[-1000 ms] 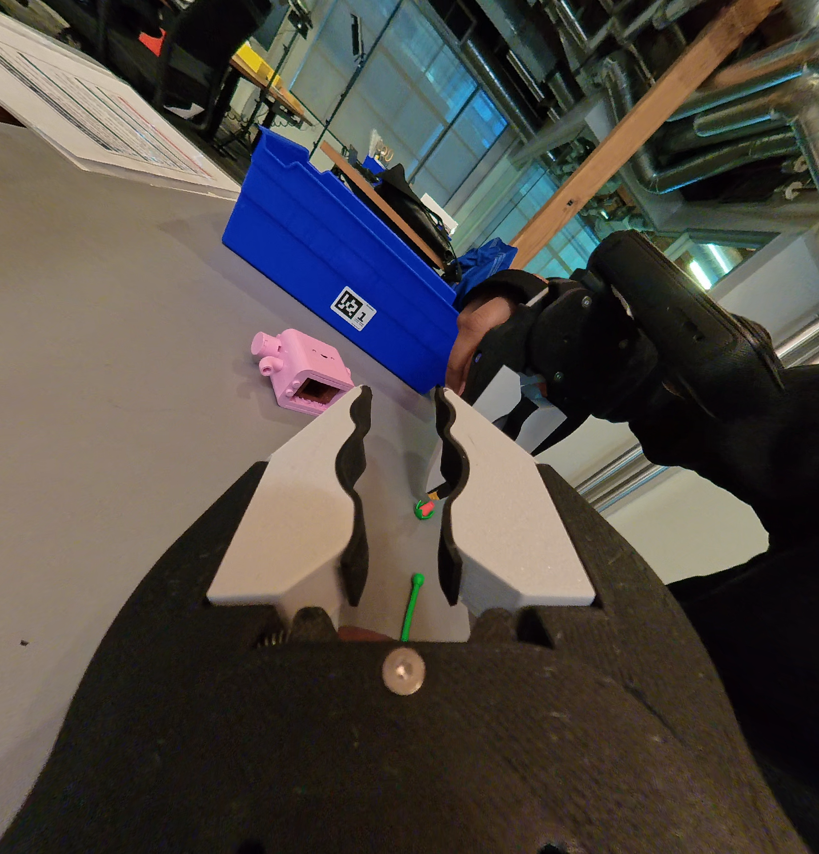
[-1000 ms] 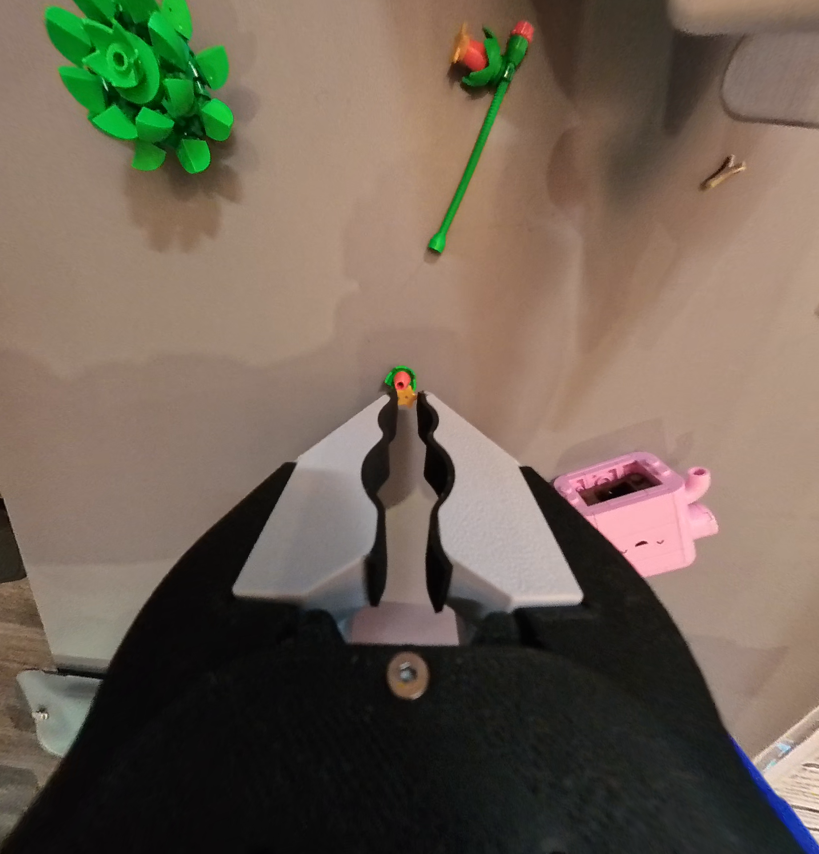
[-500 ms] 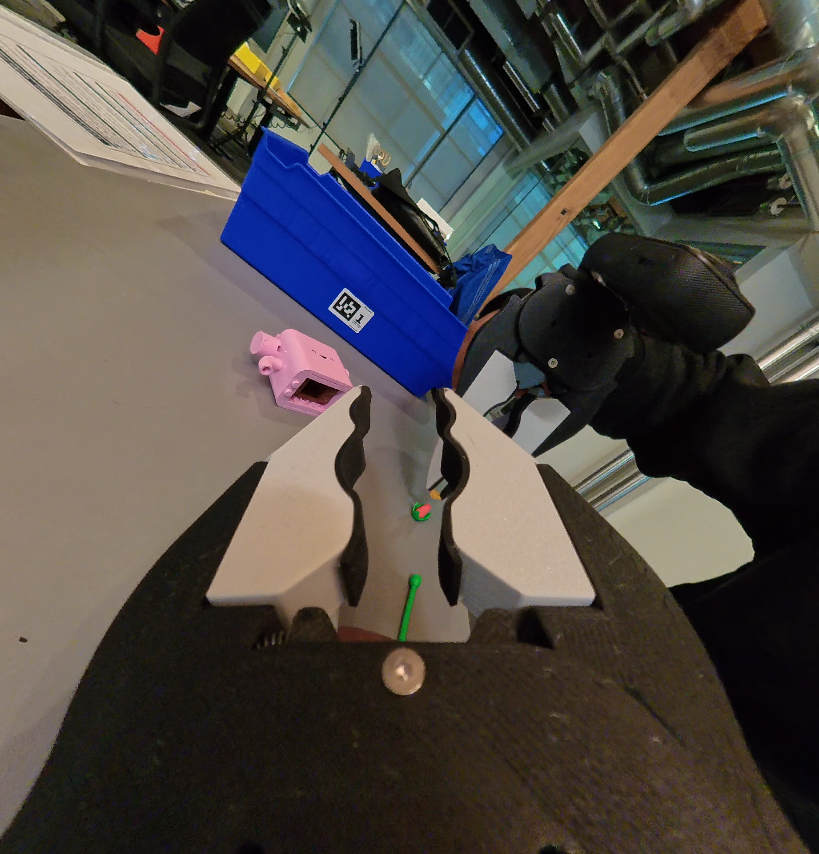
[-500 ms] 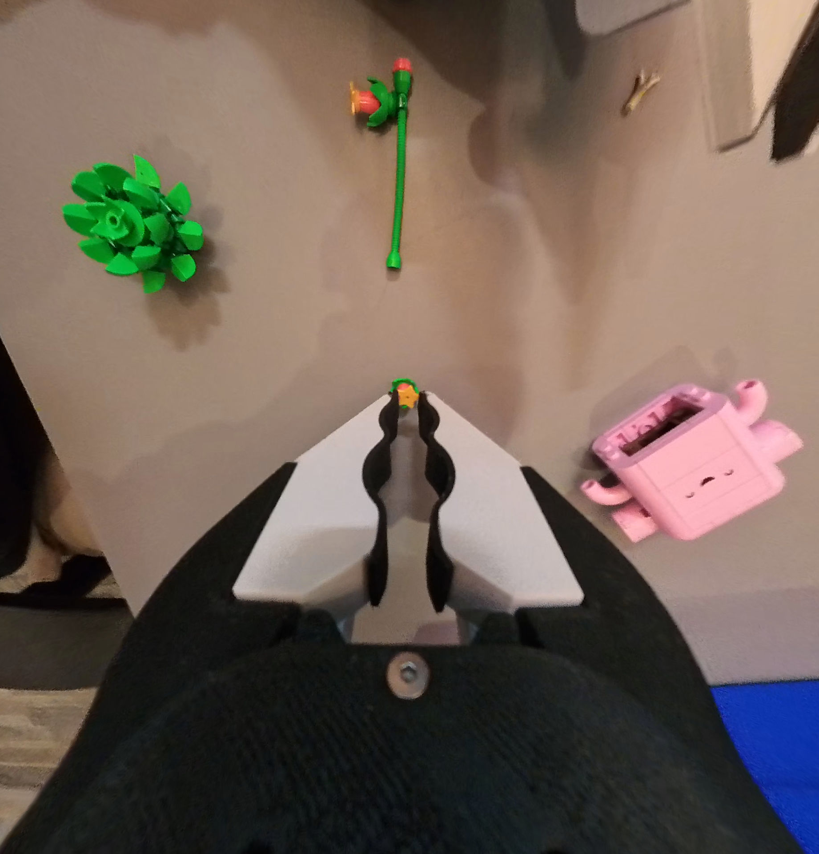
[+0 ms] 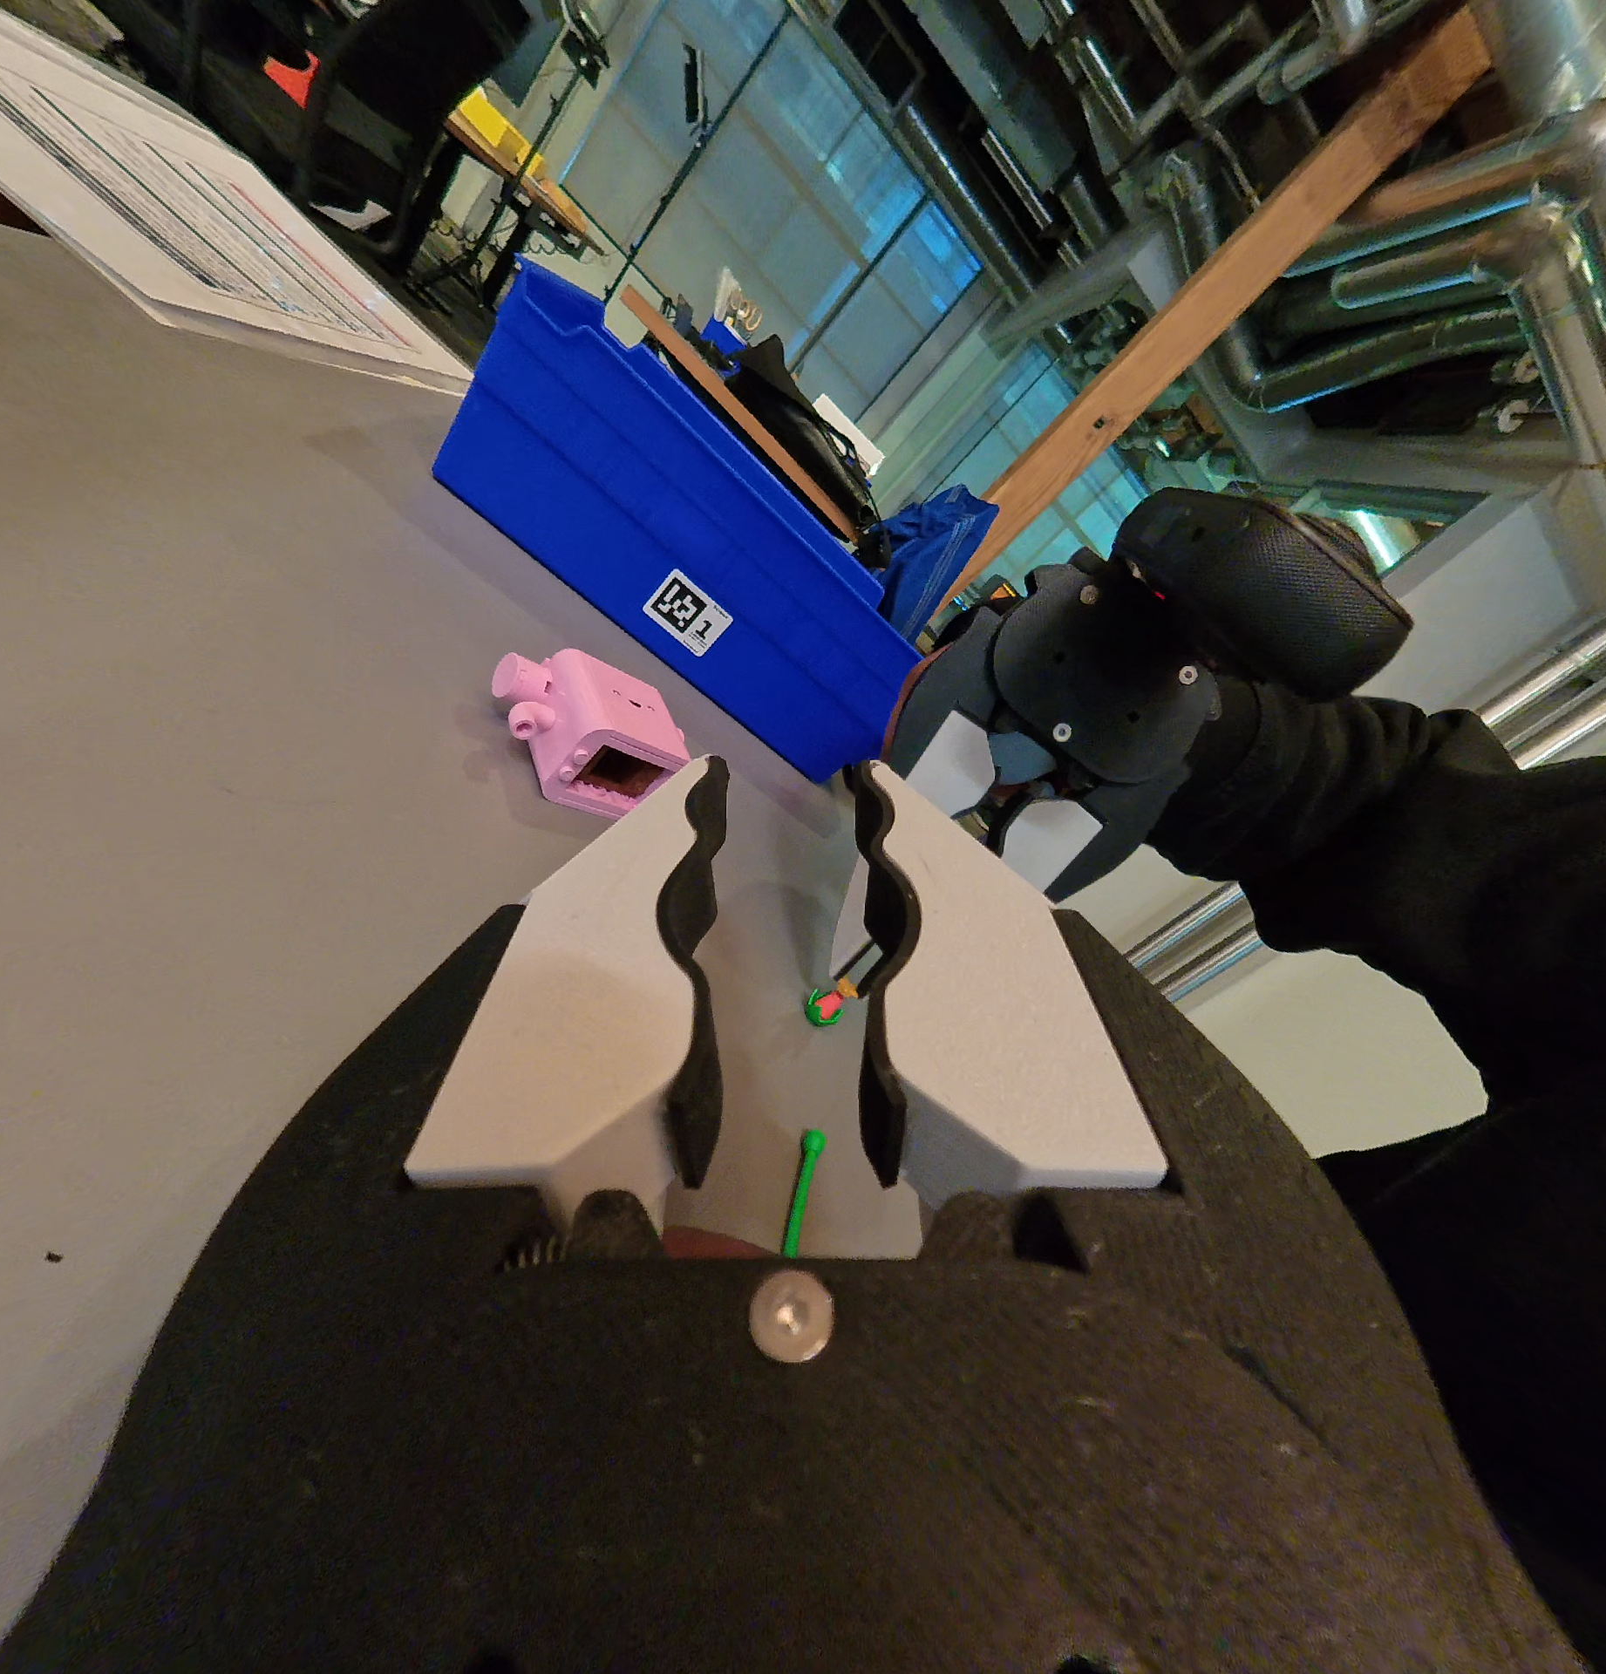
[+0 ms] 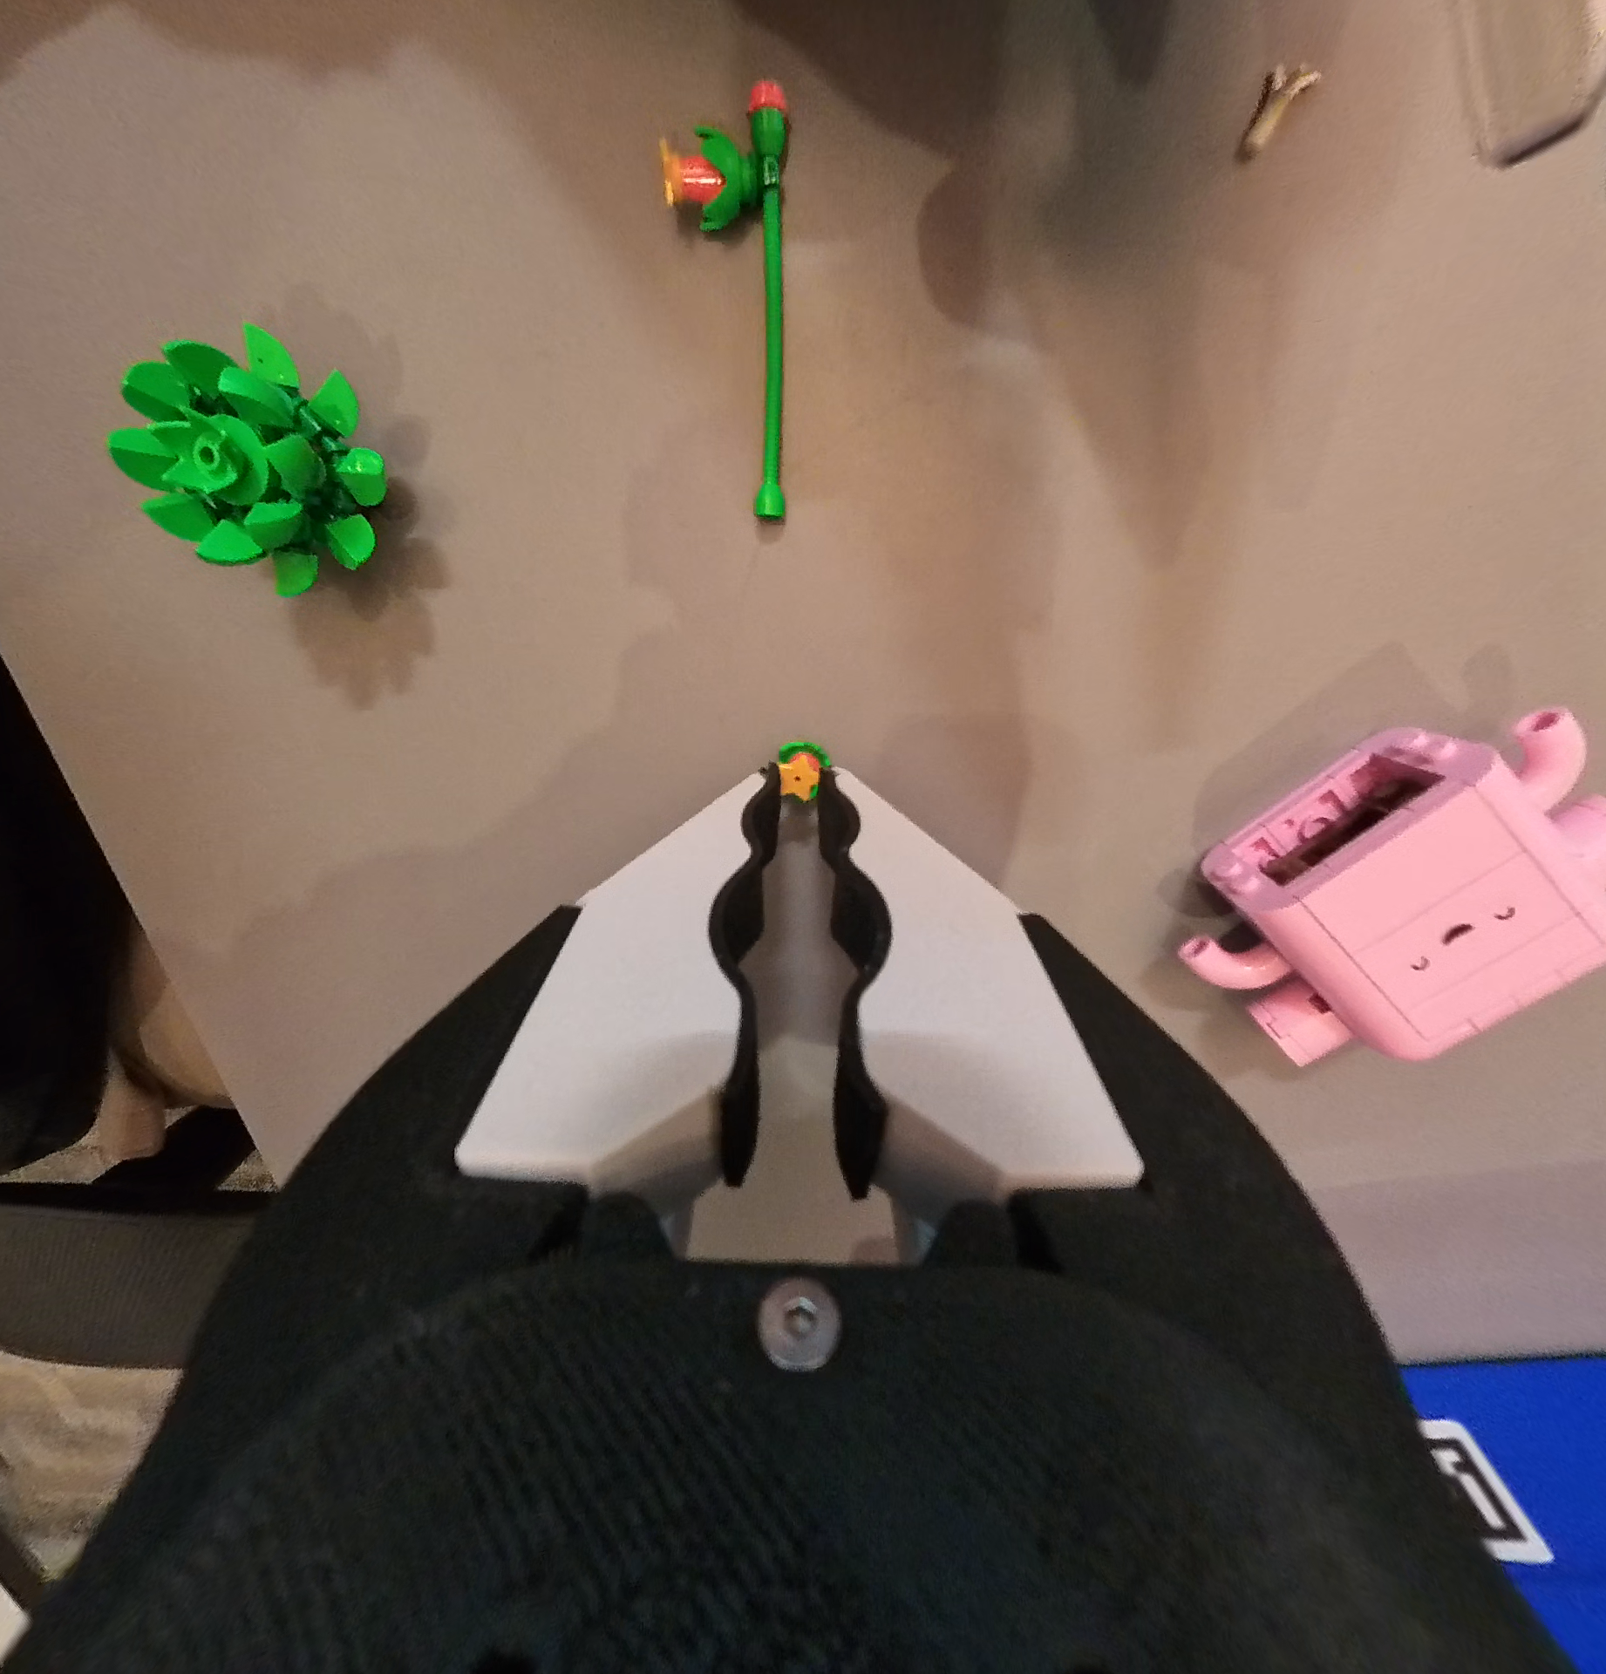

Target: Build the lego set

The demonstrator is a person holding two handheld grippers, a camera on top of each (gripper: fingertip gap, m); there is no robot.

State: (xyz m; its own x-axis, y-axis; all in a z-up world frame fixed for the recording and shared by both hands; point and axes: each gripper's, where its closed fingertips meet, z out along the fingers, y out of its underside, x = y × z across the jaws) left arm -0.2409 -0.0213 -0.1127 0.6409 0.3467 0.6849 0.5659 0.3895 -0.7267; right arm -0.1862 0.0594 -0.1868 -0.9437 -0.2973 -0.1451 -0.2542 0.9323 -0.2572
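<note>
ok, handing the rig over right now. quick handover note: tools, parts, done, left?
Right tool: shut on a small flower bud, held above the table.
Left tool: open, empty, low over the table with the green stem lying between its fingers.
Parts: the stem already carries two buds; leafy green rosette lies apart; pink pot lies on its side near the blue bin.
Done: sub-assemblies built.
Left, probably: fit the held bud, then join stem, rosette and pot.
</note>
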